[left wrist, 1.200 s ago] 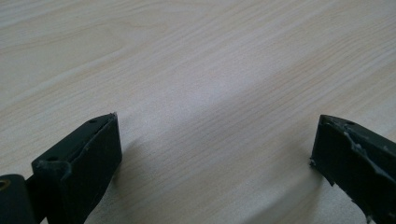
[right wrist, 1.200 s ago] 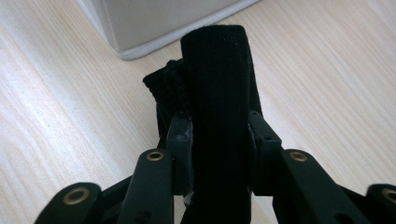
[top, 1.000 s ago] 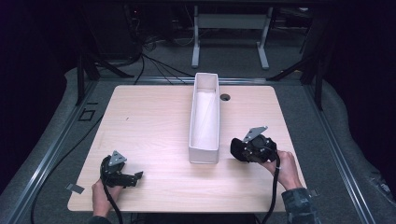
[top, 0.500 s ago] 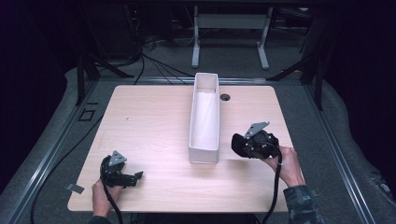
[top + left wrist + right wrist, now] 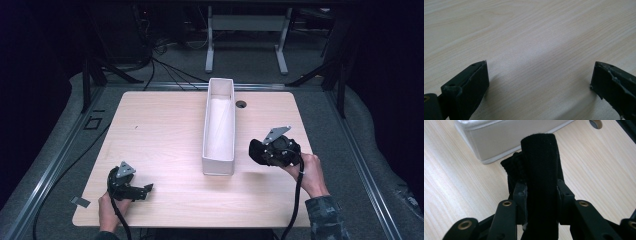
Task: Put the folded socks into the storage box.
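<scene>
I have the right tongs (image 5: 256,150) clenched on a black fabric strap (image 5: 541,170), which stands folded between the jaws and rises past their tips in the right gripper view. In the high view the strap (image 5: 256,149) is held above the counter (image 5: 165,130), just beside the near right corner of the long white box (image 5: 219,127); it is not yet over the box opening. The box stands lengthwise on the counter, its far end close to a round cable hole (image 5: 241,104).

The left tongs (image 5: 537,82) are released: both jaws stand wide apart with bare wood between them. In the high view the left tongs (image 5: 145,189) rest low at the near left of the counter, well apart from the box.

Step in hand, as I judge it: carrying the strap to the box. The next move calls for lifting the right tongs enough to clear the near wall, bringing the strap over the open interior, then lowering and releasing. The soft strap may droop and catch the rim, so I keep the approach high. The left tongs could steady the box if it shifts.
</scene>
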